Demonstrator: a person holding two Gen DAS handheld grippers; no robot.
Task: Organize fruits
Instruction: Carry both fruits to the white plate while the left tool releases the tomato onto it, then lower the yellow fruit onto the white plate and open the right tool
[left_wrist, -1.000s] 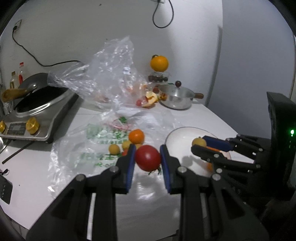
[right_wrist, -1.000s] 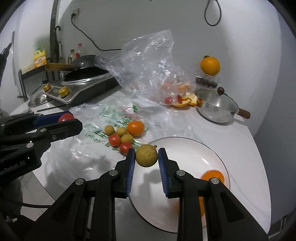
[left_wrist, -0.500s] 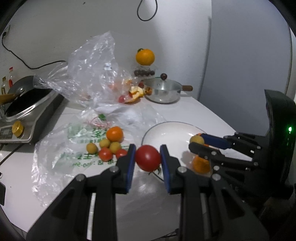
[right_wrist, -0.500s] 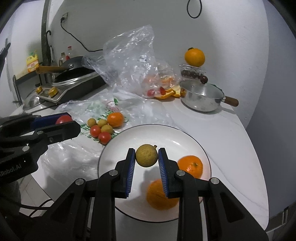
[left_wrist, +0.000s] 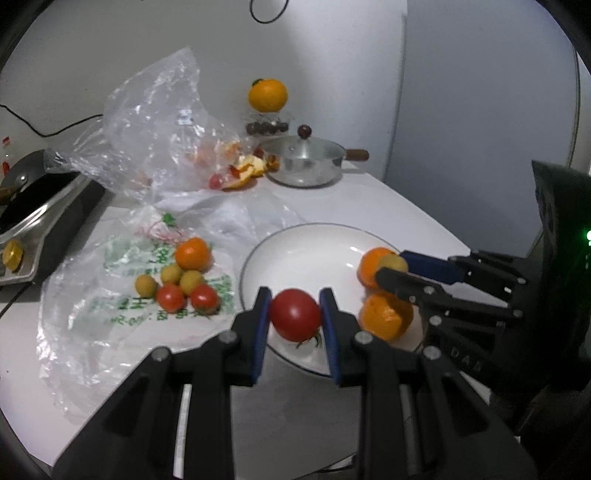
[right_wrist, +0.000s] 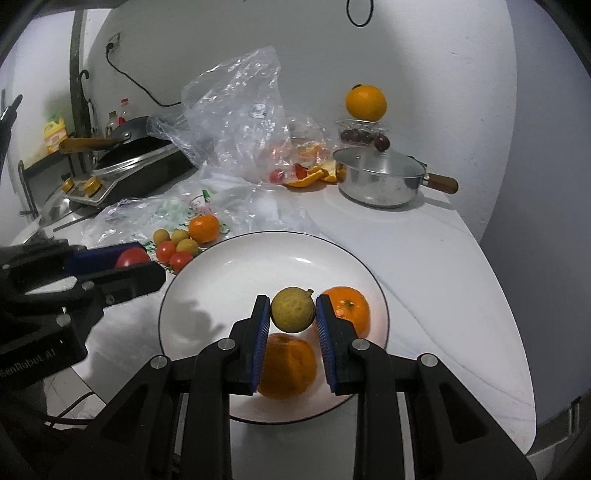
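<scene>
Both grippers are arriving over the white plate (right_wrist: 207, 275), having travelled across from the heap of loose fruit on the plastic bag (left_wrist: 110, 306) over the last second. The left gripper (left_wrist: 294, 309) is pinching a red tomato (left_wrist: 294, 314) narrowly between its blue pads, now hanging over the plate's near-left rim instead of over the bag. The right gripper (right_wrist: 293, 310) is clamping a small yellow-green fruit (right_wrist: 293, 309) above the two oranges (right_wrist: 347, 310) already lying by the plate's right edge, where a second ago only one orange was showing at the far side of its view. That is putting both fruits within reach of a drop, so releasing onto the plate looks like the step coming up. One orange, two small tomatoes and three yellow fruits are still waiting on the bag beside the plate's left rim. The bag is carrying green print too blurred to read; the left gripper's body is showing part of a word ending "Robot AI".
</scene>
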